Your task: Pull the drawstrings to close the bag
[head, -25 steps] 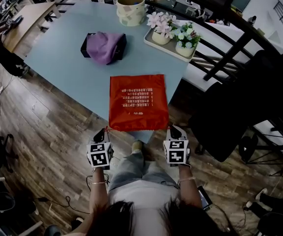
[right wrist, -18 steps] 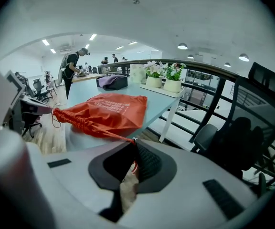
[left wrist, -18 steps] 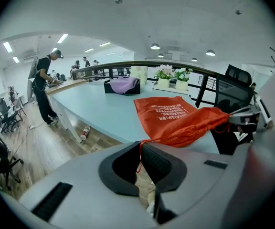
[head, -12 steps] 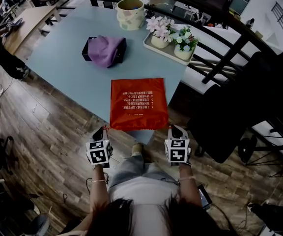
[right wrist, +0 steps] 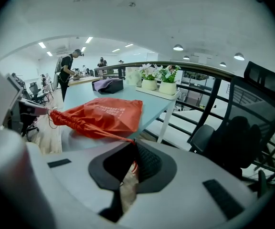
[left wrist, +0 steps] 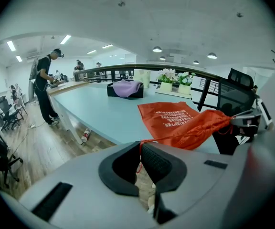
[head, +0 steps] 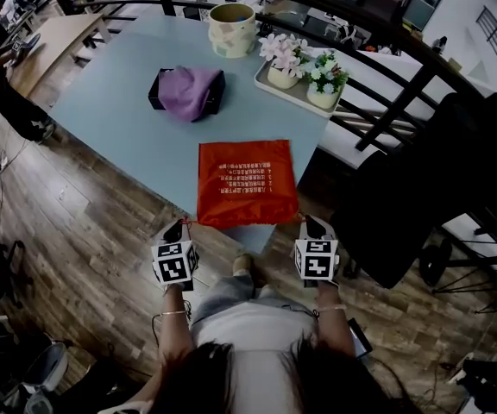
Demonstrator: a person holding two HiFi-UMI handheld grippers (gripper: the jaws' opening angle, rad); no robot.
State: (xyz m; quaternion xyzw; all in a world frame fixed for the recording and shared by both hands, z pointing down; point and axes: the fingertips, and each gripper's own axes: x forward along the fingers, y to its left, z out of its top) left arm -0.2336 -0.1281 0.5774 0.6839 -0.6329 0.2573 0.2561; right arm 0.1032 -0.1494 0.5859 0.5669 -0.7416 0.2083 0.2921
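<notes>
Pale blue tabletop [head: 128, 119], flat orange fabric drawstring bag [head: 247, 182] with white print at its near edge, mouth bunched, left gripper [head: 178, 228] just off that edge, jaws clamped on a thin red drawstring [left wrist: 160, 139], right gripper [head: 311, 223] alongside, pinching the other drawstring [right wrist: 107, 135].

bag [head: 247, 182]: orange-red fabric with white print, lying flat at the near edge of the table [head: 128, 119].
bag mouth: faces the person; bunched into a ruffled ridge, not fully shut.
left drawstring [left wrist: 159, 139]: thin red cord, taut, runs from the mouth's left corner into the left gripper [left wrist: 139, 151], pinched there.
right drawstring [right wrist: 109, 134]: same, taut, pinched in the right gripper [right wrist: 133, 157].
</notes>
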